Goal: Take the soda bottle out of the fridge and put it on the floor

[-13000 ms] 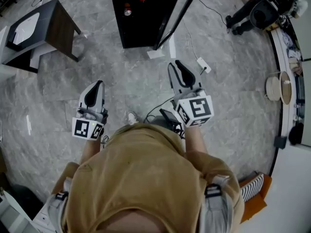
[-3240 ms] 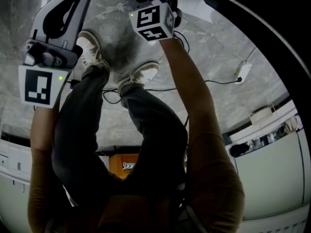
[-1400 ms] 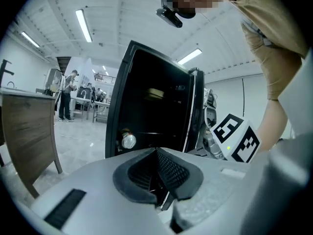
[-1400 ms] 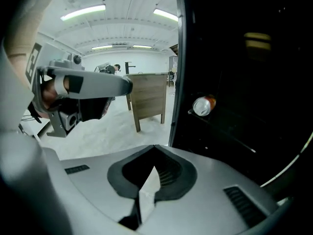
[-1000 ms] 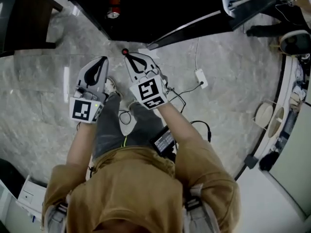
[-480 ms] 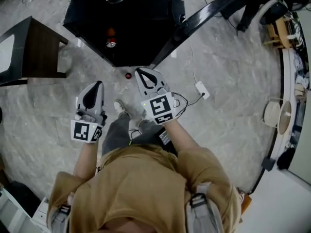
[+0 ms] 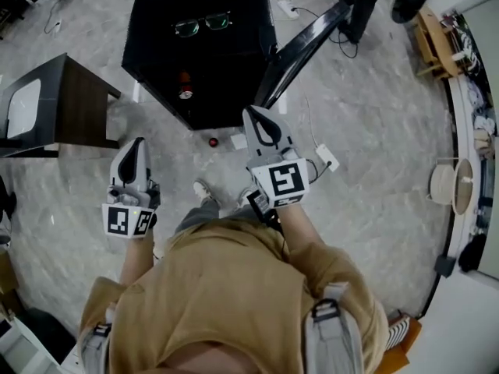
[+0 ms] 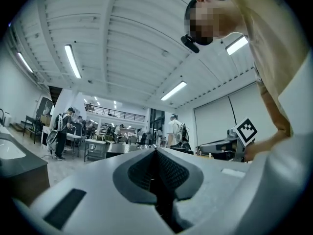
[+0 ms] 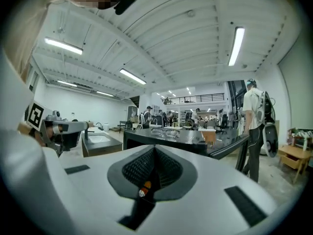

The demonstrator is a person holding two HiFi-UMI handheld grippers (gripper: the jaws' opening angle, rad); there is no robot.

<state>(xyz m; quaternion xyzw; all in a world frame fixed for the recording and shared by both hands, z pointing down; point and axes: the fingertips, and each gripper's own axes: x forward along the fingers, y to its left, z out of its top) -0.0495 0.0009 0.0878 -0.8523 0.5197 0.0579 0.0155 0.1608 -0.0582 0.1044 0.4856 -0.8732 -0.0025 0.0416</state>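
I hold both grippers empty above the floor (image 7: pixel 374 131): left gripper (image 7: pixel 138 145) fingers together, right gripper (image 7: pixel 257 117) fingers pressed together too. The soda bottle (image 7: pixel 213 142) stands on the floor just before the open fridge (image 7: pixel 242 22), well below both grippers.

Red-capped soda bottle (image 7: pixel 213 142) on floor, near fridge (image 7: pixel 204 53)

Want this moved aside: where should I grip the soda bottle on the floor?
Likely the neck of the soda bottle, just under its red cap, coming from the person's side: it stands upright, and the fridge is close behind.
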